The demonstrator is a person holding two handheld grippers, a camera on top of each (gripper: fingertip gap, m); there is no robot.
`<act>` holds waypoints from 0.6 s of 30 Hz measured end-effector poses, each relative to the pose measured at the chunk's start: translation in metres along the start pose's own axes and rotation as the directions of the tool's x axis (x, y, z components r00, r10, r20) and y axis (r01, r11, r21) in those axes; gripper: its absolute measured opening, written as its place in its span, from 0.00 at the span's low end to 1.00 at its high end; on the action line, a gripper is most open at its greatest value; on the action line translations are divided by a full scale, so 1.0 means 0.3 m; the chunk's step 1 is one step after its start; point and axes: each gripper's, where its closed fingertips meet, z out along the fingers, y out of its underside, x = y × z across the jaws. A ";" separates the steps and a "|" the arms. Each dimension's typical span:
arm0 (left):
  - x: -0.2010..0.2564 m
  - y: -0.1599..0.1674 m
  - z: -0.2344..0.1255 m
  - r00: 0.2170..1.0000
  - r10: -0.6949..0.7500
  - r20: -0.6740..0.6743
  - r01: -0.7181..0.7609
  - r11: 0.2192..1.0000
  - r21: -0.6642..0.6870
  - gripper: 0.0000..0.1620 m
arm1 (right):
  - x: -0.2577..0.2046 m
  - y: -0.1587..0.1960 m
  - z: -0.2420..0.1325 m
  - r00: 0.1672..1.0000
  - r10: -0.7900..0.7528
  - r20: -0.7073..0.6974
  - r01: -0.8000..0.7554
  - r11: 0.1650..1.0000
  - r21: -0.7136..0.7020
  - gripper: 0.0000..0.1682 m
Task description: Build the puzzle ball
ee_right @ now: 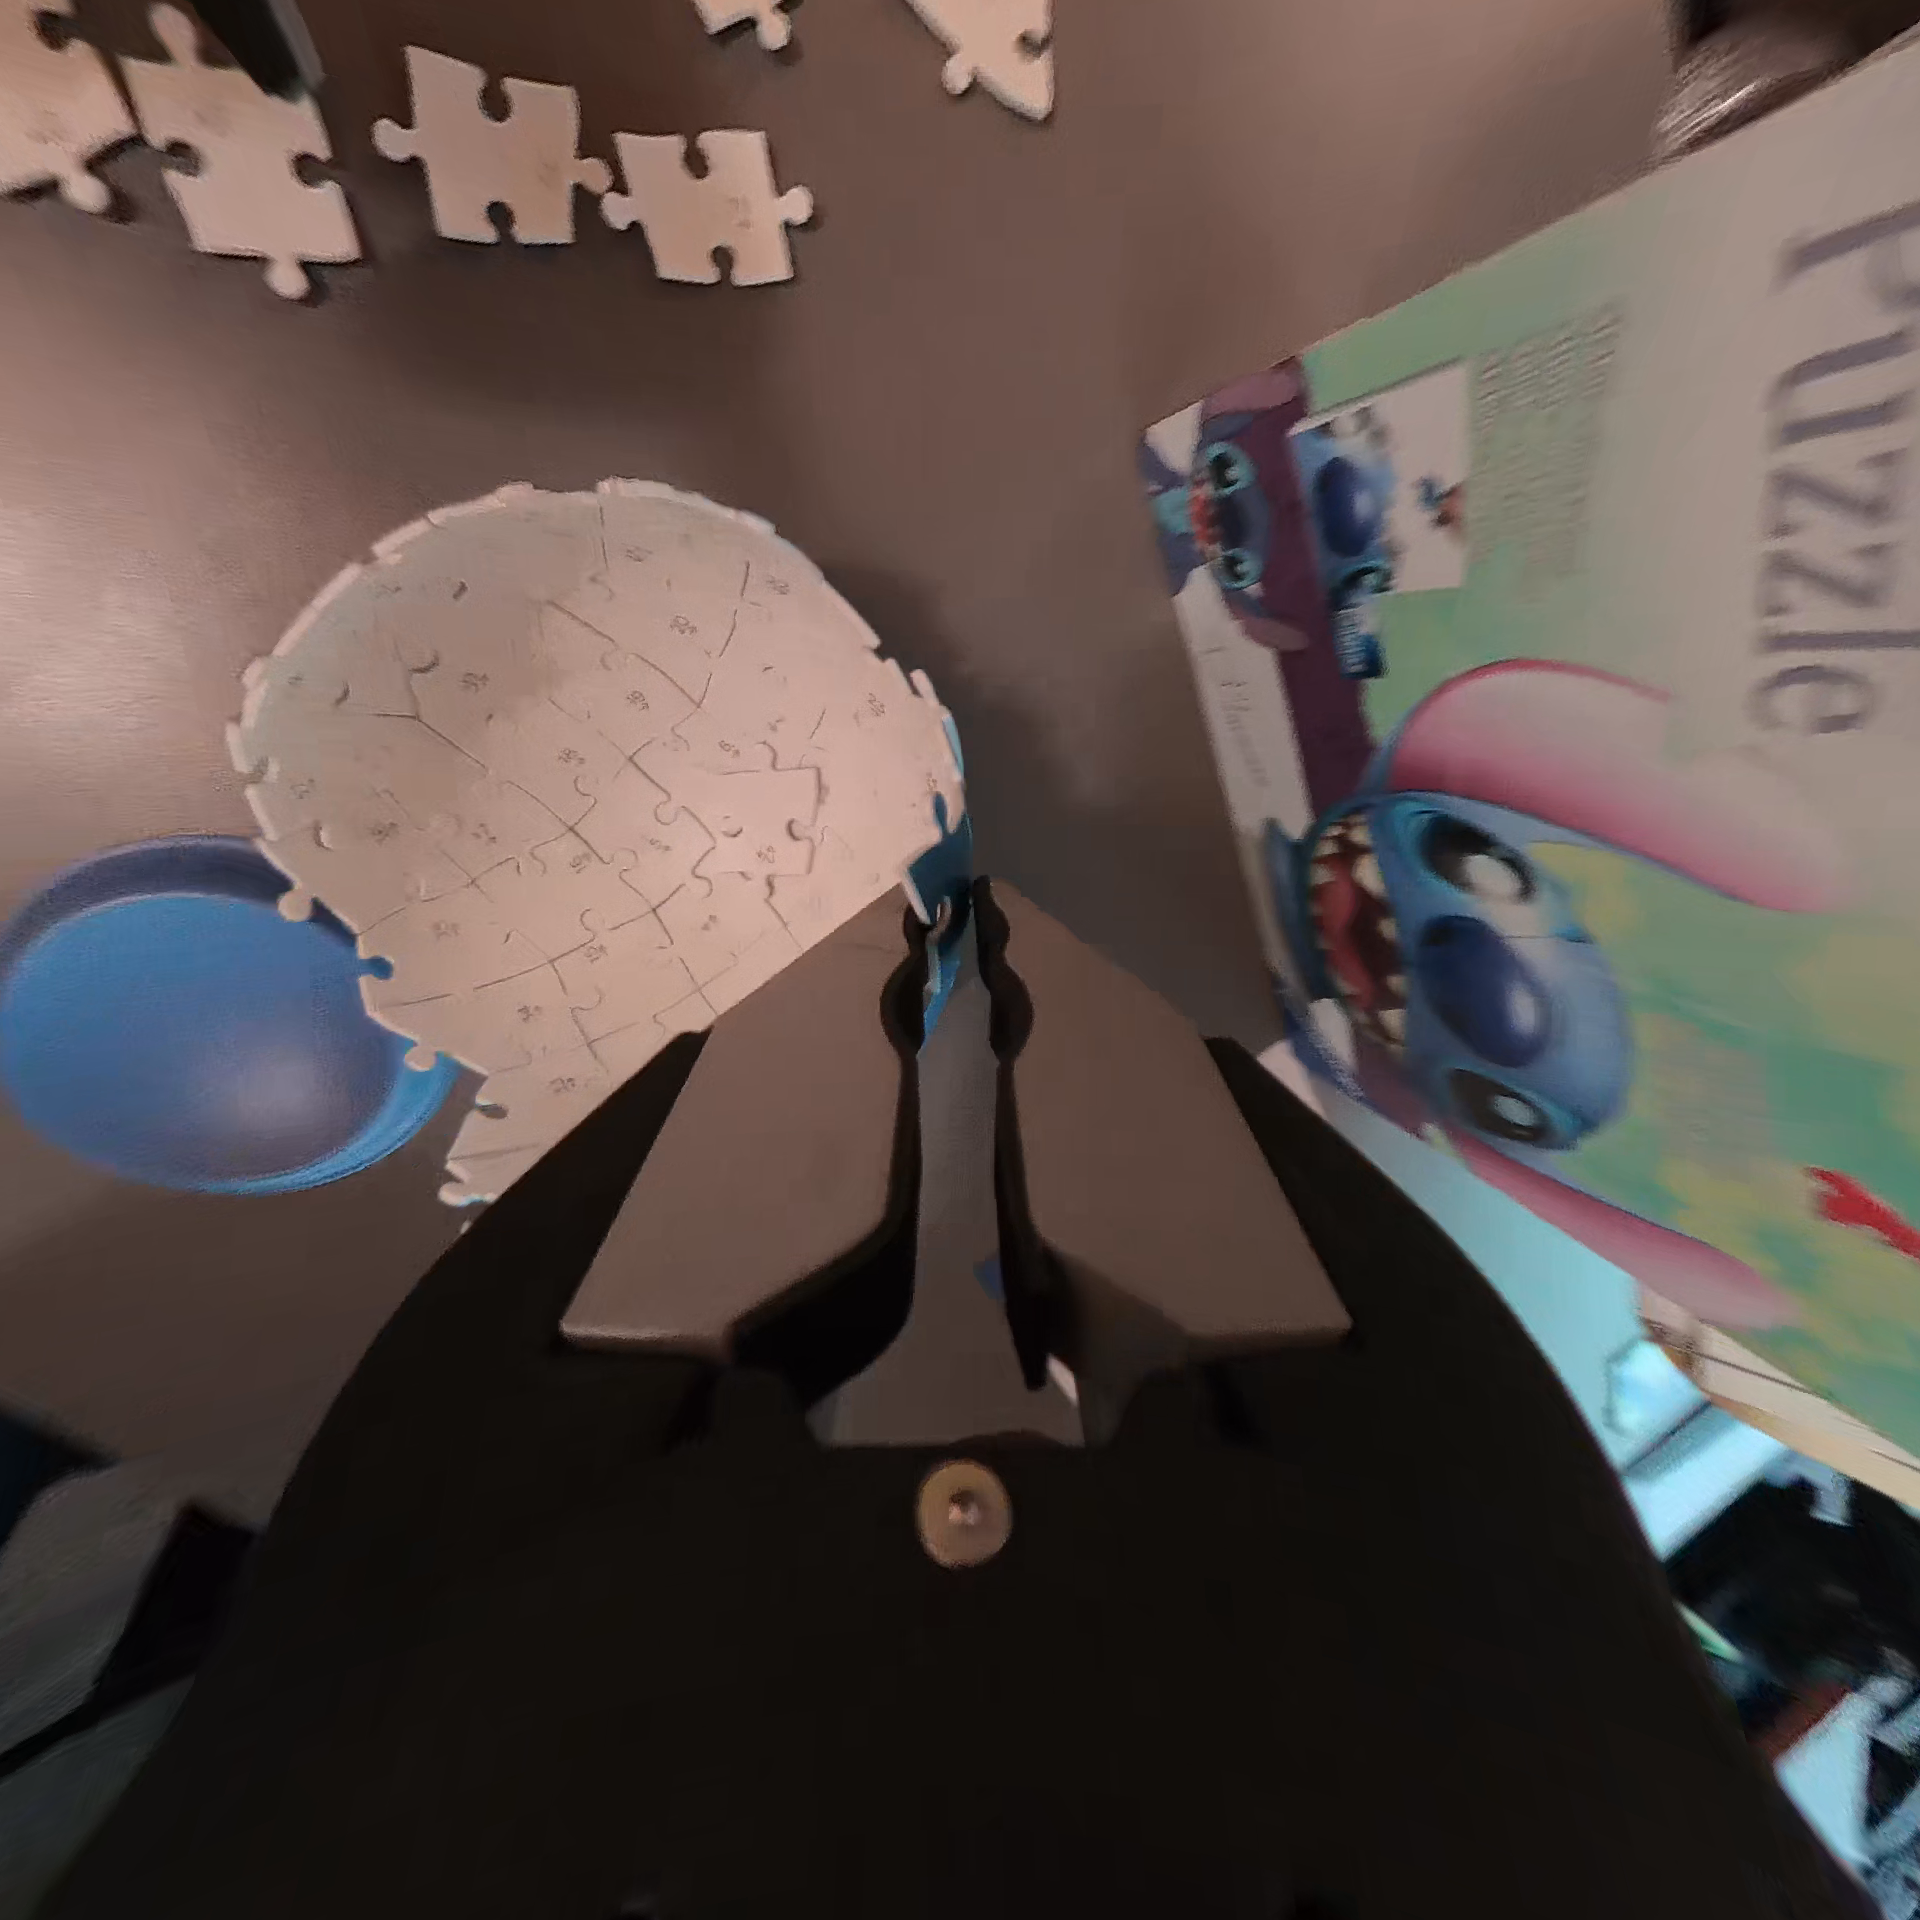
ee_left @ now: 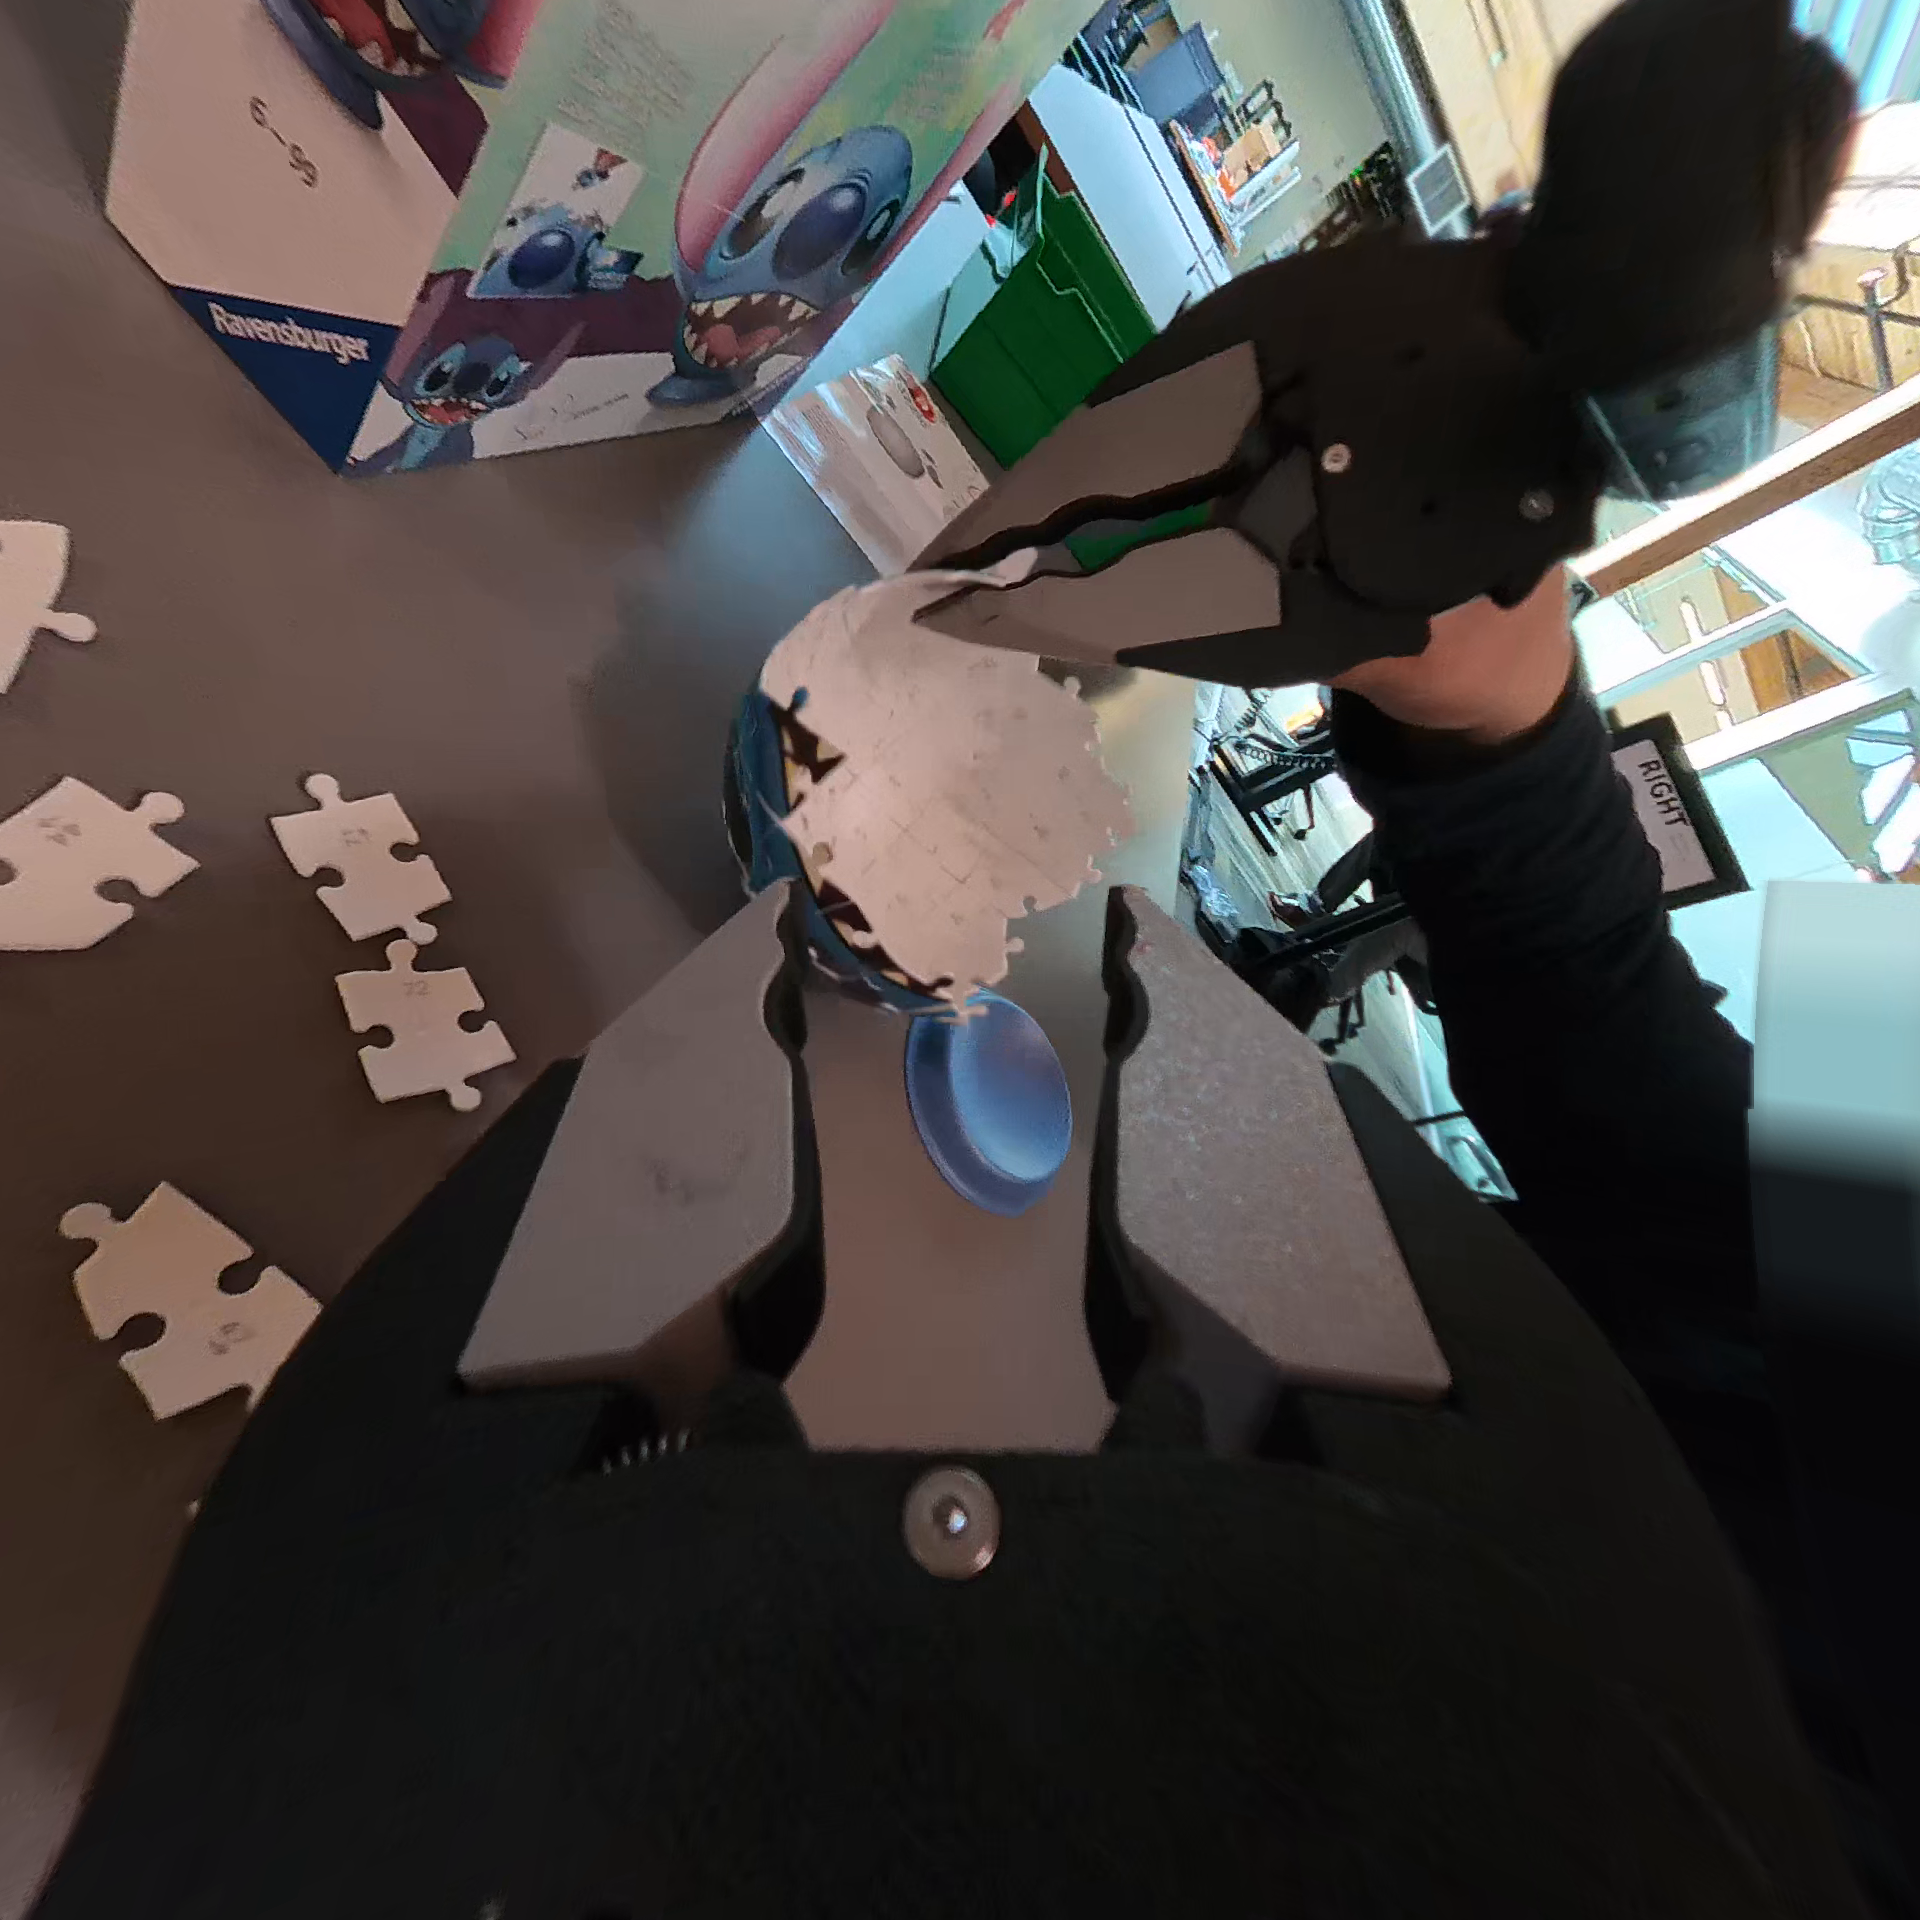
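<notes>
The half-built puzzle ball (ee_left: 935,790) is a curved shell, white inside and blue outside, lifted off the dark table (ee_left: 468,644). My right gripper (ee_right: 961,904) is shut on the shell's rim (ee_right: 940,883). It also shows in the left wrist view (ee_left: 935,603), pinching the shell's top edge. My left gripper (ee_left: 951,904) is open. The shell's lower edge hangs between its fingertips, close to the left finger (ee_left: 769,925); the right finger stands apart from it. The blue round stand (ee_left: 987,1101) lies on the table under the shell and also shows in the right wrist view (ee_right: 197,1018).
Several loose white puzzle pieces (ee_left: 358,868) lie on the table to the left, and also show in the right wrist view (ee_right: 488,145). The colourful puzzle box (ee_left: 582,260) stands at the back, and also shows in the right wrist view (ee_right: 1610,727). A person's arm (ee_left: 1507,831) is at right. The gap from one gripper's tips to the other's is roughly 12 cm.
</notes>
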 end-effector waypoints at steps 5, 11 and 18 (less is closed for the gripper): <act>-0.043 -0.009 -0.001 0.997 0.018 0.081 -0.023 0.998 0.061 0.34 | 0.072 -0.050 -0.048 0.951 -0.027 -0.309 0.079 0.984 0.157 0.03; -0.101 0.001 0.039 0.987 0.019 0.161 -0.036 0.994 0.104 0.33 | 0.083 -0.076 -0.135 0.788 0.012 -0.616 0.249 0.909 0.335 0.00; -0.092 0.017 0.079 0.988 0.008 0.153 -0.028 0.991 0.128 0.31 | 0.070 -0.064 -0.170 0.652 0.065 -0.756 0.366 0.846 0.388 0.00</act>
